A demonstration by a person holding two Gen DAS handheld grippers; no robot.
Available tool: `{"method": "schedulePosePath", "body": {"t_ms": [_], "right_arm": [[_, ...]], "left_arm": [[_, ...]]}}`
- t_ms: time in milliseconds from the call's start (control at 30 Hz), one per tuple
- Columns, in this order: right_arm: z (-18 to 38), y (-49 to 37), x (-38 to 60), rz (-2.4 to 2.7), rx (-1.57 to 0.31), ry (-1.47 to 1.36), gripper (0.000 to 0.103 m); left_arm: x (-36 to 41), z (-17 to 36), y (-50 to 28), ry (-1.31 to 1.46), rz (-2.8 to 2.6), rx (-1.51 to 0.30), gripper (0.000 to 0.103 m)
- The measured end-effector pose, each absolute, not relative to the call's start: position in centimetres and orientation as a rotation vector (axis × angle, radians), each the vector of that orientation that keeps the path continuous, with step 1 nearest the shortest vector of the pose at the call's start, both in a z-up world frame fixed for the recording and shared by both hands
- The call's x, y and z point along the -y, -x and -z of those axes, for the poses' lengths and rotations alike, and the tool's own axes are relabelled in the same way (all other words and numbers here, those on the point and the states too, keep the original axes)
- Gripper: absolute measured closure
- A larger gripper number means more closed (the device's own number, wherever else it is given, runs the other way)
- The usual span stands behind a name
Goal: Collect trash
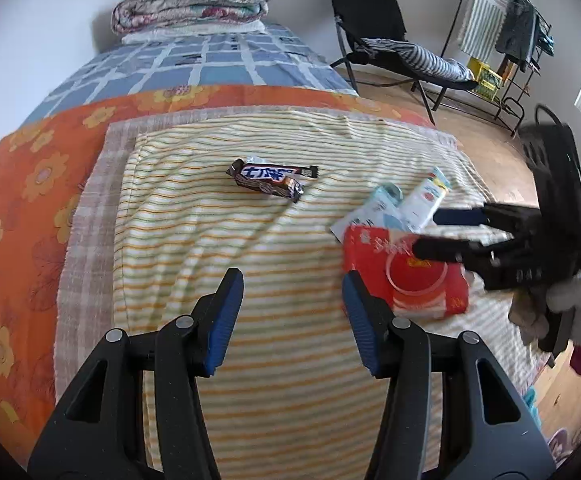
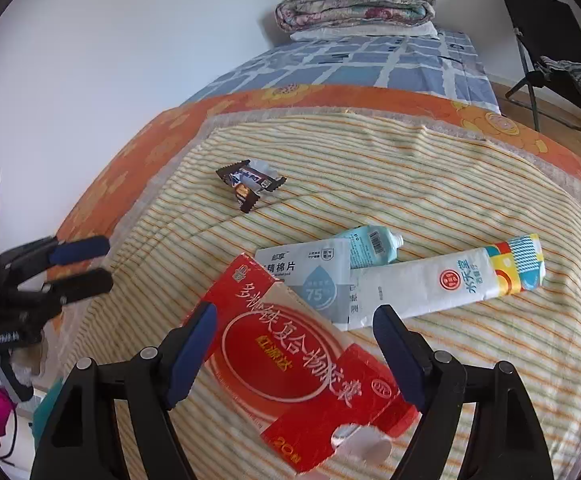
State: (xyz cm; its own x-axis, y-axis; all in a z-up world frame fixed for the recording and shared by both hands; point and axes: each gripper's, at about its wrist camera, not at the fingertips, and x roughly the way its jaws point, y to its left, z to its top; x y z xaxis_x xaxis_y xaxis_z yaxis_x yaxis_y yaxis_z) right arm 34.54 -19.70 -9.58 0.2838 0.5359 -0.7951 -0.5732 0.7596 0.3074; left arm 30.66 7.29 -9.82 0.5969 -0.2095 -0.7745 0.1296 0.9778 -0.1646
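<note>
The right hand-held gripper point(image 2: 292, 354) hangs low over the bed's striped blanket point(image 2: 450, 200) with its jaws apart, and the flattened red carton point(image 2: 290, 356) lies directly between and under them, unclamped. The carton's long axis runs diagonally, its torn flap end nearest the right wrist camera and its far end pointing up and to the left. Just beyond it, partly tucked under its far edge, sits a pale grey sachet point(image 2: 310, 276); a light blue tube point(image 2: 370, 242) lies behind that, nozzle aimed right. A white tube point(image 2: 442, 280) with a coloured end stretches roughly left to right, touching the sachet and crossing over the blue tube, its coloured end pointing right. Well apart from this cluster, farther up the blanket, is a brown candy wrapper point(image 2: 246, 184), crumpled.

The left hand-held gripper point(image 1: 292, 312) also has its jaws spread, hovering over bare striped blanket, with the red carton point(image 1: 406, 276) just beside its right finger and the candy wrapper point(image 1: 270, 180) ahead, lying crosswise.

Only the right wrist view shows the print on the carton and tubes clearly; in the left wrist view they are blurred and partly hidden behind the right hand-held gripper point(image 1: 430, 234). Only the left wrist view shows the folding chair point(image 1: 374, 40) and clothes rack point(image 1: 506, 36) on the wooden floor. Both show the folded quilt point(image 2: 354, 0) at the far end of the bed
</note>
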Motion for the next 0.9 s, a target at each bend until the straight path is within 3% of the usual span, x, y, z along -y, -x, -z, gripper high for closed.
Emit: {"method": "schedulePosePath", "body": {"t_ms": [333,367,433,467,700,800,900], "right_arm": [[11.5,-32.0,20.3,-0.840,-1.170,-0.034,0.020],[11.5,-31.2,20.4,-0.852,-1.172,-0.039,0.020],[11.4,-30.1,20.3,-0.852,-1.170,-0.037,0.014],[11.4,-29.6,20.2,-0.852,-1.167,-0.029,0.014],[10.6,-26.1,17.8,-0.854,-1.088,0.200,0.013],[10.2,-25.0,17.3,-0.861,-1.047,0.250,0.002],[10.0,-24.1,16.5,-0.862,-1.013,0.318,0.002]], "left_arm": [[-8.3,11.2,-37.0,0.222,0.164,-0.960,0.050],[-8.2,11.3,-37.6,0.221,0.164,-0.964,0.048],[-8.0,11.6,-38.6,0.238,0.160,-0.968,0.032],[-8.0,11.8,-39.1,0.250,0.156,-0.971,0.031],[-8.2,13.2,-43.1,0.322,0.114,-1.024,0.031],[-7.9,13.8,-44.3,0.315,0.090,-1.040,0.031],[-7.4,14.4,-45.2,0.291,0.070,-1.053,0.031]]}}
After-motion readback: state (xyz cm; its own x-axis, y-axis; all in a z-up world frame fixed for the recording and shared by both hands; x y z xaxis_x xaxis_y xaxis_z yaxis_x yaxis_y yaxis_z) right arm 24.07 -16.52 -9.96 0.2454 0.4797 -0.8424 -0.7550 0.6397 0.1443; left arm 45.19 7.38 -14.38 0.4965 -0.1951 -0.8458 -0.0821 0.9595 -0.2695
